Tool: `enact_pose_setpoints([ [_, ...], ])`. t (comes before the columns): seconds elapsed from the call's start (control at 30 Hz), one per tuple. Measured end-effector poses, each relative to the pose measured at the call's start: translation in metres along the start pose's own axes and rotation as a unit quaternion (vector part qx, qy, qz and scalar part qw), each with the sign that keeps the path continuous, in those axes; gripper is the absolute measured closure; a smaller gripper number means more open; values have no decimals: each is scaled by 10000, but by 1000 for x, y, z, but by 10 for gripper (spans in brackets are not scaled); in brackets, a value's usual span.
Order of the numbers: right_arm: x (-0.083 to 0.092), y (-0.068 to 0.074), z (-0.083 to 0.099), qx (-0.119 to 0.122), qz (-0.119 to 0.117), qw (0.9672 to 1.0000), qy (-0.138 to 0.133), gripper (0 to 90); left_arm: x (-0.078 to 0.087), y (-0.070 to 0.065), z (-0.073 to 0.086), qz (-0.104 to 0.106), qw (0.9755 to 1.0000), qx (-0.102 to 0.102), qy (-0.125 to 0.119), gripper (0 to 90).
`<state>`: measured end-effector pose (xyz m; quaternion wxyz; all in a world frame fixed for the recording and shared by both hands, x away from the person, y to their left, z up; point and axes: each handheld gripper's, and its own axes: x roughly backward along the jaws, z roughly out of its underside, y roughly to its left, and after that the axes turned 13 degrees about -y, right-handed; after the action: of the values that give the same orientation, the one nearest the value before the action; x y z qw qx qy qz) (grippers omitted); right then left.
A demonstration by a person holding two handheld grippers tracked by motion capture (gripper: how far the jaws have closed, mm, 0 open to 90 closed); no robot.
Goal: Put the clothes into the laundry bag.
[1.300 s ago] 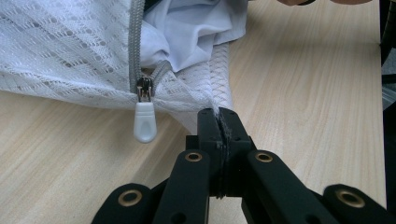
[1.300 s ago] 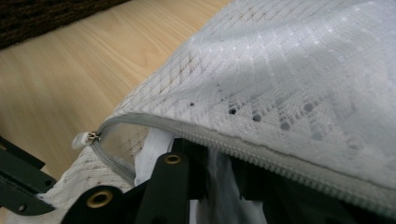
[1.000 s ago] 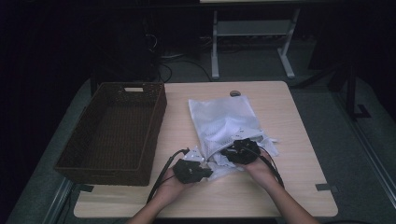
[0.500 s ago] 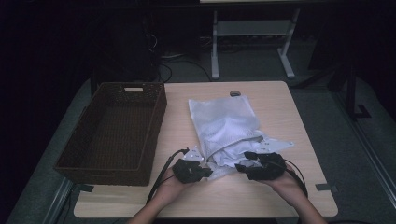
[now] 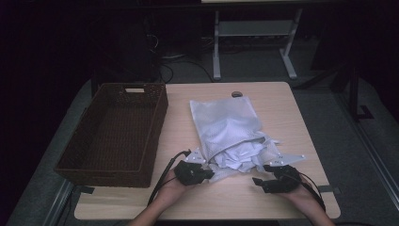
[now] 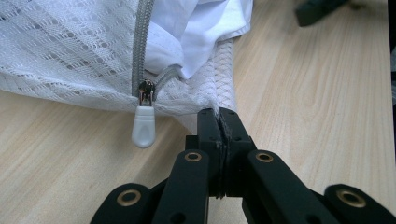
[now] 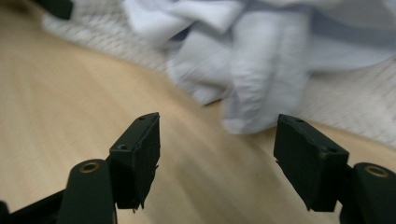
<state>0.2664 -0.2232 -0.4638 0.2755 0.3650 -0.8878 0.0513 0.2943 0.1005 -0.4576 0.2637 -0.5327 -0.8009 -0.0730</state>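
Jaws of the left gripper (image 6: 219, 122) clamped tight on the mesh edge of the white mesh laundry bag (image 5: 226, 125), right at the corner below the open end; fabric pinched between the pads, no gap. Jaws of the right gripper (image 7: 217, 154) stand wide apart with nothing between them, just bare tabletop under them; they have just been opening. In the high view the left gripper (image 5: 207, 174) sits at the near-left corner of the bag, touching it, held by the left hand (image 5: 174, 186); the right gripper (image 5: 258, 181) is off the bag, to the right of its open mouth and near the front edge of the table (image 5: 282, 103), held by the right hand (image 5: 301, 193). Bag lies flat on the wooden table, mid-right, closed end toward the far side, open end toward the person. White clothes (image 5: 240, 155) spill out of the open mouth; the same crumpled white cloth (image 7: 261, 84) shows ahead of the right jaws, blurred, not touched. Grey zipper (image 6: 140, 46) runs along the bag opening, its white rubbery pull tab (image 6: 143, 127) hanging down just left of the left jaws, apart from them. Dark brown wicker basket (image 5: 155, 117) stands on the left part of the table, beside the bag, not touching it.
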Motion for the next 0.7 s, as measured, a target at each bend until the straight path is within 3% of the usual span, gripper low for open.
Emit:
enact_pose_setpoints([
  [0.23, -21, -1, -10, -108, -121, 9997, -167, 394, 0, 0, -1, 7, 10000, -13, -14, 890],
  [0.33, -26, 5, -12, -2, -131, 9999, -109, 479, -1, 1, -1, 15, 10000, -9, -14, 890],
  [0.57, -36, 15, -18, 192, -182, 9996, -64, 837, -1, -1, -2, -21, 10000, -48, -20, 890],
  [0.7, -36, 23, -25, 276, -373, 9987, -211, 867, -1, 0, -2, -36, 10000, -55, -25, 890],
])
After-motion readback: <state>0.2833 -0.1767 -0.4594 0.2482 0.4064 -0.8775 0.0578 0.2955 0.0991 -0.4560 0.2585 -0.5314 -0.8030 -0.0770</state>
